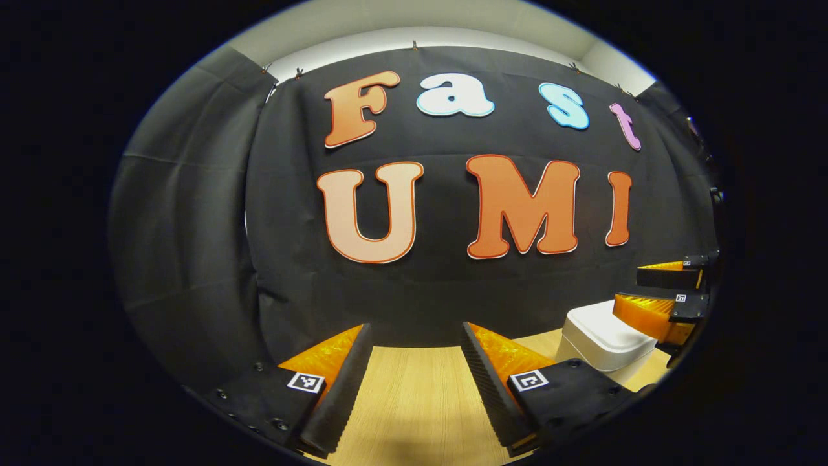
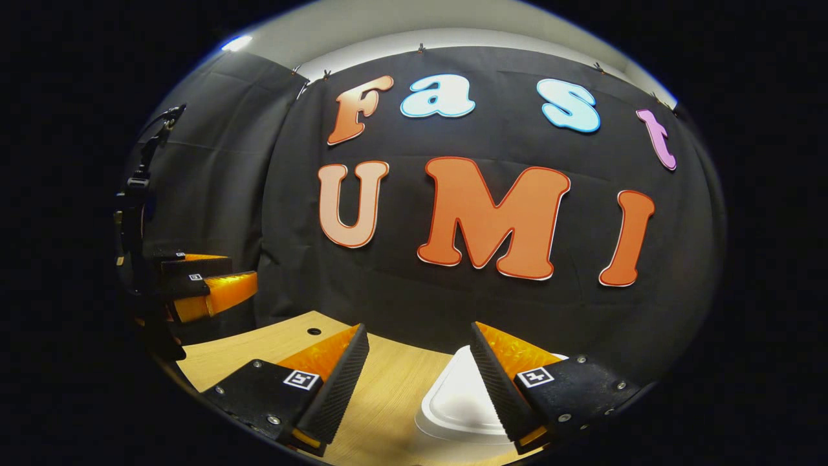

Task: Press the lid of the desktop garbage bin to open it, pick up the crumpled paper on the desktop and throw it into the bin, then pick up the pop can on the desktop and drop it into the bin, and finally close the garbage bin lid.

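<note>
The right gripper (image 2: 417,382) hangs just above the white garbage bin (image 2: 456,401), jaws spread wide and empty, one finger crossing the lid. To open the bin well, I'd bring that finger straight down onto the lid near its front edge and press firmly, not at a slant. Left of the bin, the left gripper (image 1: 414,375) hovers over the bare wooden bench (image 1: 407,401), jaws likewise apart. I can't make out the crumpled paper or the pop can, and the bin's base is cut off.
</note>
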`<move>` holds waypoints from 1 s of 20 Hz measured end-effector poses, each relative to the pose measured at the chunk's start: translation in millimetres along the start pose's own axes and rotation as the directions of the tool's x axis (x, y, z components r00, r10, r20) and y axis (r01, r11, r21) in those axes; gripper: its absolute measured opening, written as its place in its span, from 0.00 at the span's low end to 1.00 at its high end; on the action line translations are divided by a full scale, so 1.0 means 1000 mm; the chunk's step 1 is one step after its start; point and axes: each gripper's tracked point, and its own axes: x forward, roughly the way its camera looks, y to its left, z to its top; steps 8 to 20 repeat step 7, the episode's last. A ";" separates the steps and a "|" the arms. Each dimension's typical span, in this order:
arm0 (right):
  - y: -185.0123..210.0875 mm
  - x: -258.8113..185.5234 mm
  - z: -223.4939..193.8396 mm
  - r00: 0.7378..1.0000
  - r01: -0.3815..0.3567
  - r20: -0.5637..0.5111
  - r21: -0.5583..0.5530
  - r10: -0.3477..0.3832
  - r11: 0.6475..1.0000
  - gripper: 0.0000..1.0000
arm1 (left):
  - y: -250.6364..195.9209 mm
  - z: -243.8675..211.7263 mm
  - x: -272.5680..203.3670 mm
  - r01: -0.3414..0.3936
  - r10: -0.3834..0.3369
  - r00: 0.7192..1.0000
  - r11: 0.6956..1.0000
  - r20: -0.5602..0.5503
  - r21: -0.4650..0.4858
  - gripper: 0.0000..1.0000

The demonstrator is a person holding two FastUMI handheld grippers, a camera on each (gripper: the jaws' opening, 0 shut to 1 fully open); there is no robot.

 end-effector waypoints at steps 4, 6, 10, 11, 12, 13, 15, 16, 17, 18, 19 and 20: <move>0.006 0.007 -0.005 1.000 0.019 -0.023 0.013 -0.018 1.000 0.95 | -0.002 -0.008 0.008 0.049 -0.049 0.999 0.999 -0.009 -0.013 0.88; 0.009 0.010 -0.005 0.999 0.035 -0.027 -0.001 -0.035 0.999 0.95 | -0.001 -0.013 0.014 0.074 -0.074 0.997 0.997 -0.015 -0.018 0.88; 0.011 0.012 -0.003 0.999 0.044 -0.027 -0.010 -0.044 0.999 0.95 | 0.001 -0.015 0.018 0.084 -0.084 0.996 0.996 -0.015 -0.017 0.89; 0.011 0.012 -0.003 0.999 0.044 -0.027 -0.010 -0.044 0.999 0.95 | 0.001 -0.015 0.018 0.084 -0.084 0.996 0.996 -0.015 -0.017 0.89; 0.011 0.012 -0.003 0.999 0.044 -0.027 -0.010 -0.044 0.999 0.95 | 0.001 -0.015 0.018 0.084 -0.084 0.996 0.996 -0.015 -0.017 0.89; 0.011 0.012 -0.003 0.999 0.044 -0.027 -0.010 -0.044 0.999 0.95 | 0.001 -0.015 0.018 0.084 -0.084 0.996 0.996 -0.015 -0.017 0.89; 0.011 0.012 -0.003 0.999 0.044 -0.027 -0.010 -0.044 0.999 0.95 | 0.001 -0.015 0.018 0.084 -0.084 0.996 0.996 -0.015 -0.017 0.89; 0.011 0.012 -0.003 0.999 0.044 -0.027 -0.010 -0.044 0.999 0.95 | 0.001 -0.015 0.018 0.084 -0.084 0.996 0.996 -0.015 -0.017 0.89; 0.011 0.012 -0.003 0.999 0.044 -0.027 -0.010 -0.044 0.999 0.95 | 0.001 -0.015 0.018 0.084 -0.084 0.996 0.996 -0.015 -0.017 0.89; 0.011 0.012 -0.003 0.999 0.044 -0.027 -0.010 -0.044 0.999 0.95 | 0.001 -0.015 0.018 0.084 -0.084 0.996 0.996 -0.015 -0.017 0.89; 0.011 0.012 -0.003 0.999 0.044 -0.027 -0.010 -0.044 0.999 0.95 | 0.001 -0.015 0.018 0.084 -0.084 0.996 0.996 -0.015 -0.017 0.89; 0.011 0.012 -0.003 0.999 0.044 -0.027 -0.010 -0.044 0.999 0.95 | 0.001 -0.015 0.018 0.084 -0.084 0.996 0.996 -0.015 -0.017 0.89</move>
